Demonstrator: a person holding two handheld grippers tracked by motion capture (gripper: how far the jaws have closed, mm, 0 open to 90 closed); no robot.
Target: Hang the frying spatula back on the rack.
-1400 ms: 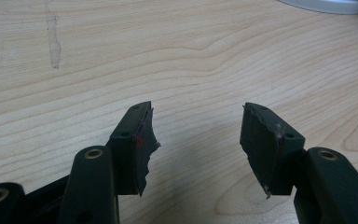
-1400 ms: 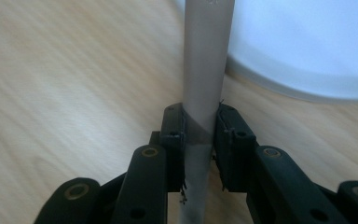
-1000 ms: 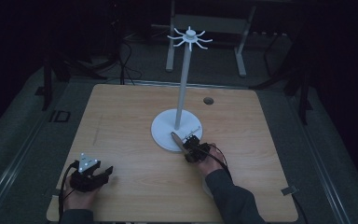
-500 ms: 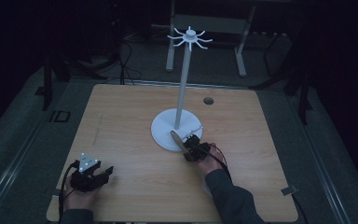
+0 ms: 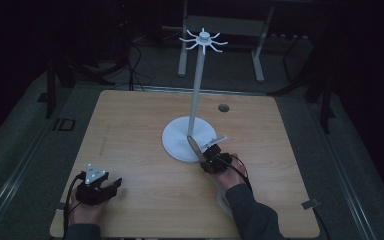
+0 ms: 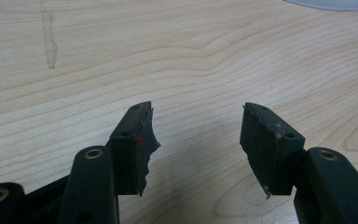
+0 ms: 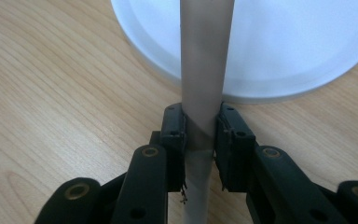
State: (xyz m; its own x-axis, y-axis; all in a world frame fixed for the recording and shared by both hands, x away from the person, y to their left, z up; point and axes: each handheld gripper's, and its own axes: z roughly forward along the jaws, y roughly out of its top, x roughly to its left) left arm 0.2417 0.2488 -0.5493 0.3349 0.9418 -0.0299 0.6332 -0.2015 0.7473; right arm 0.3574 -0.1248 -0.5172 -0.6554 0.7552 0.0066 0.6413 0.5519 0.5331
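My right gripper (image 7: 200, 135) clamps a slim utensil handle (image 7: 204, 70) at the stand base's (image 5: 180, 145) near edge, its long axis running toward the pole (image 5: 196, 90); my left gripper (image 6: 196, 135), jaws apart, idles by the table's (image 5: 130, 130) near-left corner.

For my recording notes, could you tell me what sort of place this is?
Probably a lab or recording studio rather than a home: a bare wooden table in a dark room, cables on the floor behind it, and metal stand legs beyond.
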